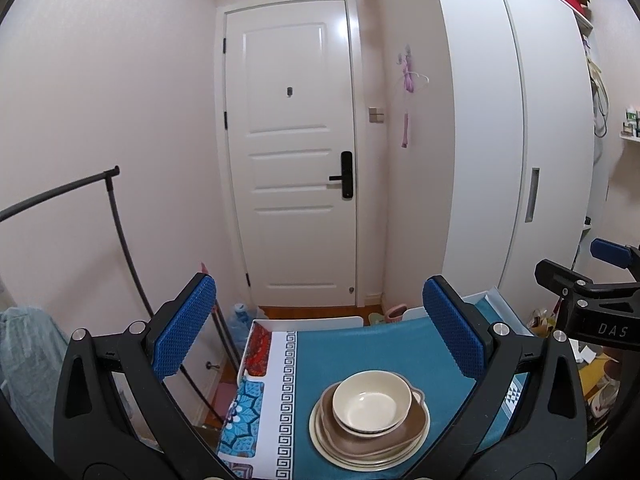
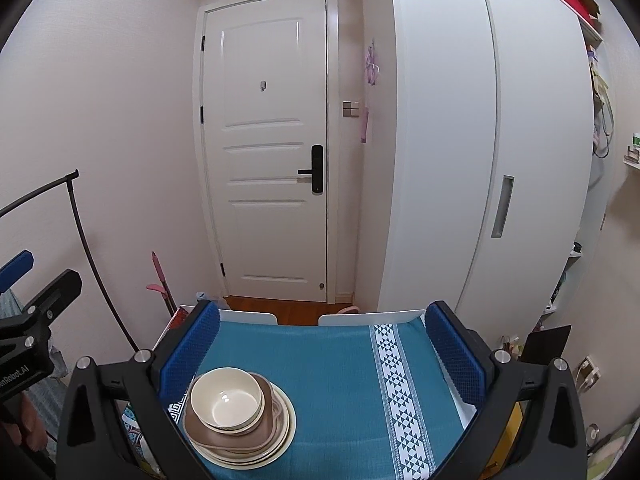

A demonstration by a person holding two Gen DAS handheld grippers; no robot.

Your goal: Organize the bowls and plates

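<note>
I see one stack (image 1: 370, 420) on the counter (image 2: 328, 360): cream bowls (image 2: 226, 399) nested on top, a brown plate (image 1: 416, 418) under them, cream plates (image 2: 286, 426) at the bottom; the dishes already lie gathered in a single pile, and whether sorting is finished here or the pile is still to be taken apart, I cannot settle from this.

Both tools hang above the near edge, looking toward the door (image 1: 292, 152); the left gripper (image 1: 320, 332) has its jaws spread wide with nothing between them; the right gripper (image 2: 322, 344) likewise, jaws wide apart and empty.

The relation that matters: from the left gripper the stack lies ahead, below, a little right of centre, squarely between the pads; from the right gripper it sits low and well to the left, beside the left pad (image 2: 188, 352); so I judge the left the nearer and better lined up. The stack is round, so no long axis to favour.
</note>
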